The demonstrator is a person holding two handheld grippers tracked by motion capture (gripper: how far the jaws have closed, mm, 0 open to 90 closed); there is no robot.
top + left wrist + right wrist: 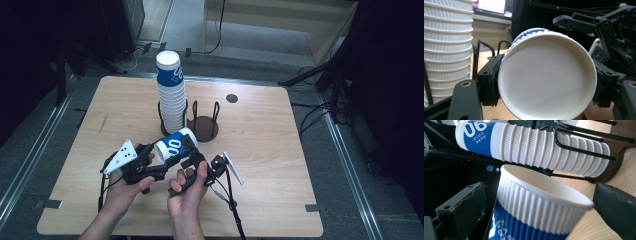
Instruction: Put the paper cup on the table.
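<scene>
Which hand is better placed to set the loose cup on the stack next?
Left. The left tongs are shut on the paper cup, its base facing their camera. The right tongs straddle its rim, apparently without pressing. The cup stack stands just beyond.

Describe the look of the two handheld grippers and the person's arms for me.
Both grippers are black, skeletal frames with two black jaws faced with dark foam-like pads. The left gripper carries a white three-cornered plate dotted with small dark marks; the right gripper has a similar pale plate seen edge-on. A black cable trails from each towards the table's near edge. The forearms are bare, with no sleeves visible.
</scene>
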